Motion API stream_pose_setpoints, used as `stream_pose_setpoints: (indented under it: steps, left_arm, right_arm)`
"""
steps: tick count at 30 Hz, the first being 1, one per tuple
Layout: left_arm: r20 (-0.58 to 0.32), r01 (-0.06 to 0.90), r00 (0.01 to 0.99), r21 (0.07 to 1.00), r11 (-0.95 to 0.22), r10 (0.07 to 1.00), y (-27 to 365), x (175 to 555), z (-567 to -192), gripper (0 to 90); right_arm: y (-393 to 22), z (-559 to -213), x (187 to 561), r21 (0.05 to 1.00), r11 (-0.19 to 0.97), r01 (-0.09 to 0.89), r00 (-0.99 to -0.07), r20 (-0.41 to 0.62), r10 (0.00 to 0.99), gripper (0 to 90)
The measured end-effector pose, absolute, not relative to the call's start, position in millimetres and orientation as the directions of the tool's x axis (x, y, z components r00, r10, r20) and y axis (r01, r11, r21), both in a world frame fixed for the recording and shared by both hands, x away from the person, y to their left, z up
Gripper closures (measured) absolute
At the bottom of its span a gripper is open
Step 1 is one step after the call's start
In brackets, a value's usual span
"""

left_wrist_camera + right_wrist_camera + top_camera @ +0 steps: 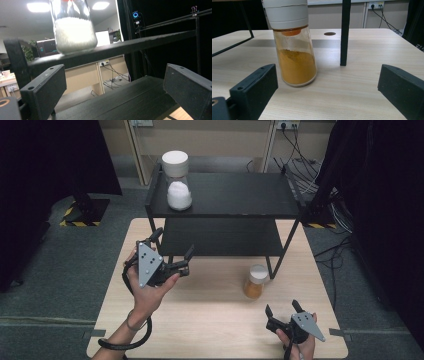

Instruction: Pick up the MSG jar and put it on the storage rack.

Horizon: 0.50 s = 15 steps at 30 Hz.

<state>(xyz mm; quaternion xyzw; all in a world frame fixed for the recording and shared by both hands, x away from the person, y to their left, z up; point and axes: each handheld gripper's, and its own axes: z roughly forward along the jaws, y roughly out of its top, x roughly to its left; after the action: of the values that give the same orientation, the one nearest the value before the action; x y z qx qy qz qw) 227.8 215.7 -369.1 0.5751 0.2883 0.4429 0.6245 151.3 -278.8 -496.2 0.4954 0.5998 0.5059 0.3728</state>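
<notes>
A glass jar of white powder [178,185] with a white lid stands on the top left of a black two-level shelf [235,200]; from below, the left gripper view shows the same jar [74,30] on the shelf edge [130,45]. A jar of orange powder [255,281] with a white lid stands on the wooden table beside the shelf's front right leg. My left gripper [175,251] is open, raised in front of the shelf's left side. My right gripper [282,309] is open near the table's front edge, facing the orange jar [293,47], which stands apart from its jaws.
The shelf's front right leg [344,32] stands just right of the orange jar. The wooden table [210,320] has bare room in the middle and front. Dark curtains and cables [310,175] lie beyond the table on the grey floor.
</notes>
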Motion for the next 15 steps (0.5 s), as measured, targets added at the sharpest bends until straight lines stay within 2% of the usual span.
stream_pose_setpoints:
  steps: [15]
  left_arm:
    - [0.147,-0.176,0.445,0.982,-0.074,0.883,217,220,-399,4.3]
  right_arm:
    - [-279,-496,151,0.976,-0.002,0.216,-0.231,0.053,0.971,2.9]
